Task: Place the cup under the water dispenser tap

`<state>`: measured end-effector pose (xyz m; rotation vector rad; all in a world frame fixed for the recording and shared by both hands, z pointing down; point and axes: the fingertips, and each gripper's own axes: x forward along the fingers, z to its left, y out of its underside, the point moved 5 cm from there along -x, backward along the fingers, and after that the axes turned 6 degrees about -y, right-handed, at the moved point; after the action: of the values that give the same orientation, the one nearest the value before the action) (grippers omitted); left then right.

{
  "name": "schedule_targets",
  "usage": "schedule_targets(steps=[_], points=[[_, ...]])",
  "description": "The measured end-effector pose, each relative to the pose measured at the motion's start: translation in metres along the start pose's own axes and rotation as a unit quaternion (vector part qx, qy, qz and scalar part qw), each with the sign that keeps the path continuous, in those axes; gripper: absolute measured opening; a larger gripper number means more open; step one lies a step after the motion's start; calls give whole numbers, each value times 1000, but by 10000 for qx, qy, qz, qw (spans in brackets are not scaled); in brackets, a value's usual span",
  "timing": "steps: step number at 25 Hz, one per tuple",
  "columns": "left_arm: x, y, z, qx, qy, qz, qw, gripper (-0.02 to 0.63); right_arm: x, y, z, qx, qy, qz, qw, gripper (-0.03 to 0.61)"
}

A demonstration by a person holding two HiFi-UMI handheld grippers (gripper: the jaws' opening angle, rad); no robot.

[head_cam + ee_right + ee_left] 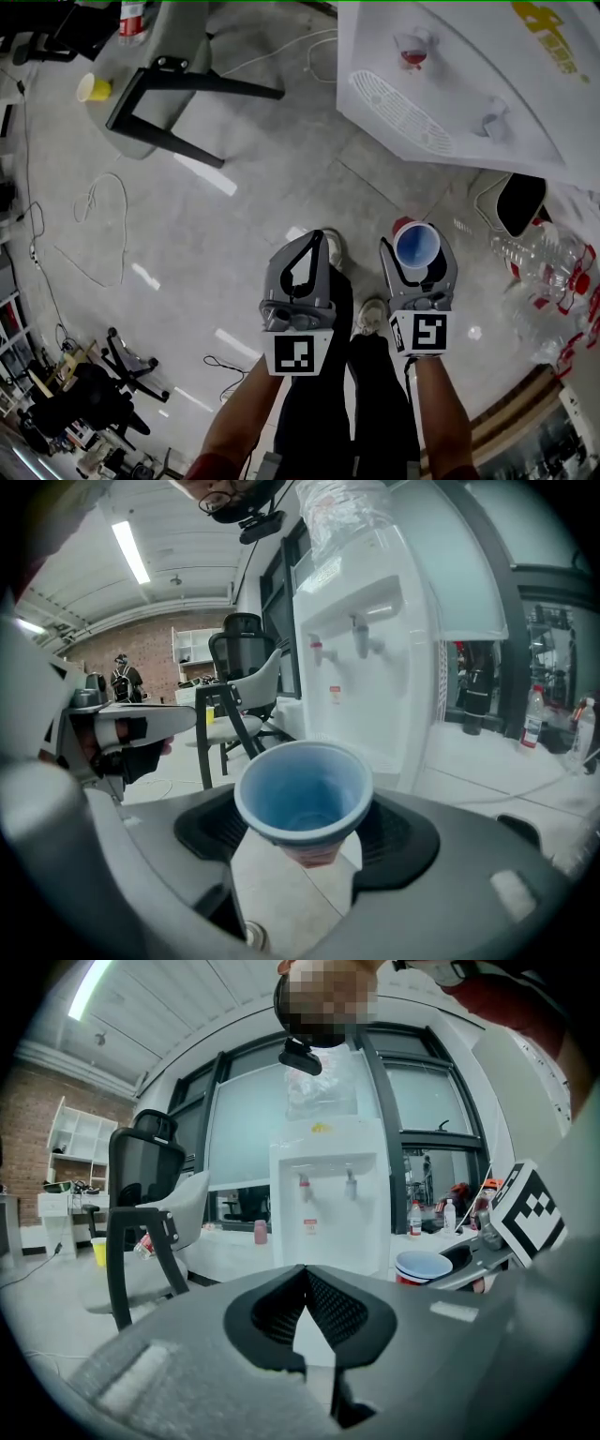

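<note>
Plainly, the cup [417, 246] was in the right gripper [418, 251], whose jaws stood wide and pressed on its sides just below the rim. In the right gripper view the cup [302, 803] stood roughly upright between the jaws. Its long axis ran top to bottom, with the wide blue mouth up and leaning a little toward the camera and the narrow reddish base pointing down at the floor [216, 225]. From the head view one looked almost straight into that mouth.

The left gripper [314, 240] hung just beside it at the same level. Its jaws were brought together until the tips met, and they held nothing; the left gripper view showed the same closed tips [305, 1274].

The water dispenser [469, 66] stood ahead, well apart from the cup. Its red tap [412, 47] and second tap [494, 117] sat above the drip grille [398, 112]. In the right gripper view the dispenser [375, 649] rose beyond the cup, with the taps higher than its rim.

A chair [173, 84] and a yellow cup [94, 89] were off to the left.
</note>
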<state>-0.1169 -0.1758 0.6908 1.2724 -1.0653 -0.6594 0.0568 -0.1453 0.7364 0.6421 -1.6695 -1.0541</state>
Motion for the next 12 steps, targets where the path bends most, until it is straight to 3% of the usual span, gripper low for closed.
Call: schedule_targets(steps=[12], points=[[12,38,-9,-94,186,230,9995,2,41,1,-21,-19,262,-256,9993,334]])
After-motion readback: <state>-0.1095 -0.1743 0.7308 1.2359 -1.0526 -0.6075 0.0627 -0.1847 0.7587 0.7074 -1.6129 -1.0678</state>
